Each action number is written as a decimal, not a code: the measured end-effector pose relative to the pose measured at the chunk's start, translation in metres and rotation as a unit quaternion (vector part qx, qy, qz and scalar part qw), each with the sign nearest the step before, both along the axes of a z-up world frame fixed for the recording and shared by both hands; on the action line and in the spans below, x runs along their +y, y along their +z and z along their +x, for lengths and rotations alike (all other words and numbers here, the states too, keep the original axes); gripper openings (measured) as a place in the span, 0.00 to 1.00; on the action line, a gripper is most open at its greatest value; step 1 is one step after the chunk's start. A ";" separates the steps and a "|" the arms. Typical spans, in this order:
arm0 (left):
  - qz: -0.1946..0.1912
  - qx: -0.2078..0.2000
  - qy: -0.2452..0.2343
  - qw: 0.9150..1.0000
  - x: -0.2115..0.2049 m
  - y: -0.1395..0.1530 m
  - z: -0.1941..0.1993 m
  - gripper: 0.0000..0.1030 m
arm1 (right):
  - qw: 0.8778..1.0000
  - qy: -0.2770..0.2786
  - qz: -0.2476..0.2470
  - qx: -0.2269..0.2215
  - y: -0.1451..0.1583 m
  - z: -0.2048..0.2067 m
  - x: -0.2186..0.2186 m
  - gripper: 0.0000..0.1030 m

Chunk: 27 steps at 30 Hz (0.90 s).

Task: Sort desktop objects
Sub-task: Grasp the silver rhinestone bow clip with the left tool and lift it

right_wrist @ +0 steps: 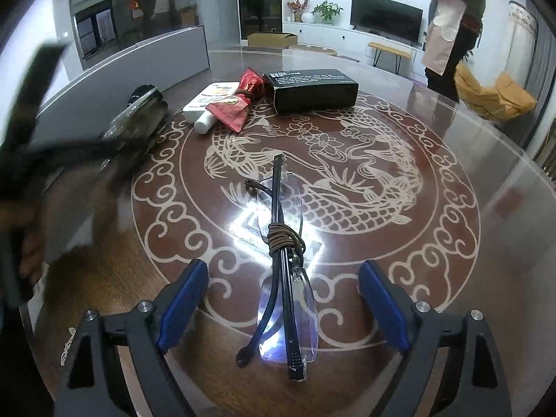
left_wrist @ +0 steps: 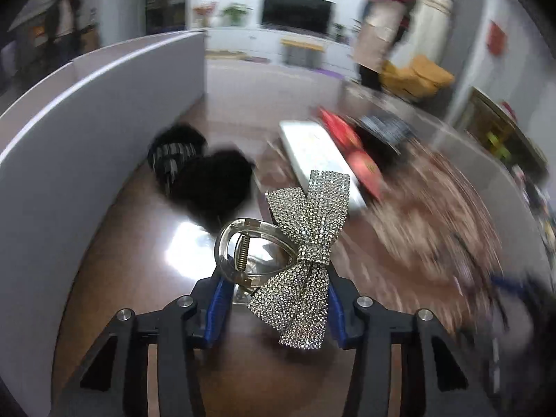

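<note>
My left gripper (left_wrist: 276, 299) is shut on a rhinestone bow hair clip (left_wrist: 302, 243) with a clear claw and spring, held above the brown table. Beyond it lie a black furry hair accessory (left_wrist: 198, 170), a white tube (left_wrist: 319, 156), a red pouch (left_wrist: 351, 149) and a black box (left_wrist: 382, 128), all blurred. My right gripper (right_wrist: 283, 299) is open, low over folded rimless glasses (right_wrist: 286, 278) with a brown hair tie (right_wrist: 283, 239) wound round them. The white tube (right_wrist: 210, 102), red pouch (right_wrist: 236, 104) and black box (right_wrist: 312, 87) lie further back.
A grey partition board (left_wrist: 87, 132) stands along the table's left side, also in the right wrist view (right_wrist: 139, 66). The blurred left hand and its tool (right_wrist: 31, 160) cross the right wrist view's left. A dark glass item (right_wrist: 139, 118) lies by the partition. Two people stand behind.
</note>
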<state>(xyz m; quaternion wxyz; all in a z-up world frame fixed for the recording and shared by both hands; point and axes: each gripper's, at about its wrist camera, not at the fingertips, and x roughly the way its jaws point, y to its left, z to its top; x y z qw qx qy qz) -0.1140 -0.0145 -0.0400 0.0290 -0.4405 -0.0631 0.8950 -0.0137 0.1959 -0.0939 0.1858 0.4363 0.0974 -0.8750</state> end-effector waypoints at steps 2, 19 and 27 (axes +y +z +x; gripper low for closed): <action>-0.002 -0.007 -0.041 0.999 0.006 0.000 0.030 0.47 | 1.000 -0.001 0.002 0.001 0.000 0.000 -0.001 0.87; -0.069 -0.015 -0.060 0.996 0.027 -0.011 0.032 1.00 | 1.000 -0.010 0.013 0.003 -0.002 -0.002 -0.002 0.93; -0.069 -0.015 -0.060 0.996 0.027 -0.011 0.032 1.00 | 1.000 -0.008 0.011 0.001 -0.002 -0.002 -0.002 0.93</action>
